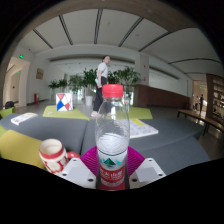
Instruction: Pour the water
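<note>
Item 1: clear plastic water bottle with red cap and green-white label (112,128), upright, its base between the pink pads of the tongs (112,172); both fingers (146,172) appear pressed against it, tongs clenched on the bottle. Item 2: small white paper cup with red pattern (52,154), upright on the grey bench (170,148), near the bottle at 9 o'clock. Item 3: red, white and blue carton (63,102), farther off at 11 o'clock. Item 4: 1 person (102,72) standing well beyond, at 12 o'clock, beside green plants (126,78).
</note>
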`<act>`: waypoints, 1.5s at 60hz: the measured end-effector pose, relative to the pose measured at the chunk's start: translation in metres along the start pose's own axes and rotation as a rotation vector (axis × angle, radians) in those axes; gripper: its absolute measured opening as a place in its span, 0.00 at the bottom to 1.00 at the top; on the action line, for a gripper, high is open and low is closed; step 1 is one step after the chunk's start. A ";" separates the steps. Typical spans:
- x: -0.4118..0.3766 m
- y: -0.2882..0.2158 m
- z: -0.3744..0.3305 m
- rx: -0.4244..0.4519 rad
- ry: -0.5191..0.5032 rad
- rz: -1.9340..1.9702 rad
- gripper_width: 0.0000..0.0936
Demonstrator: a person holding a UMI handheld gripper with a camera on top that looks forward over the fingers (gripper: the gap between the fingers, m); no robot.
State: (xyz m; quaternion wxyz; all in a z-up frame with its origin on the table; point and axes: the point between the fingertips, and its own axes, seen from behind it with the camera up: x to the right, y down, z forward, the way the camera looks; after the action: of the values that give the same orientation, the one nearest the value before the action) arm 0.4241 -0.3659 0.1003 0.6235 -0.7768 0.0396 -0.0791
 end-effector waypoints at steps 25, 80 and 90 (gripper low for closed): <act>0.013 0.015 -0.017 -0.085 0.071 0.058 0.91; -0.010 -0.056 -0.397 -0.182 0.086 0.002 0.91; -0.023 -0.056 -0.414 -0.185 0.066 0.020 0.91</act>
State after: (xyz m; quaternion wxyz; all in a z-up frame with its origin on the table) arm 0.3280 -0.7481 0.2397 0.5483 -0.8276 0.0748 -0.0945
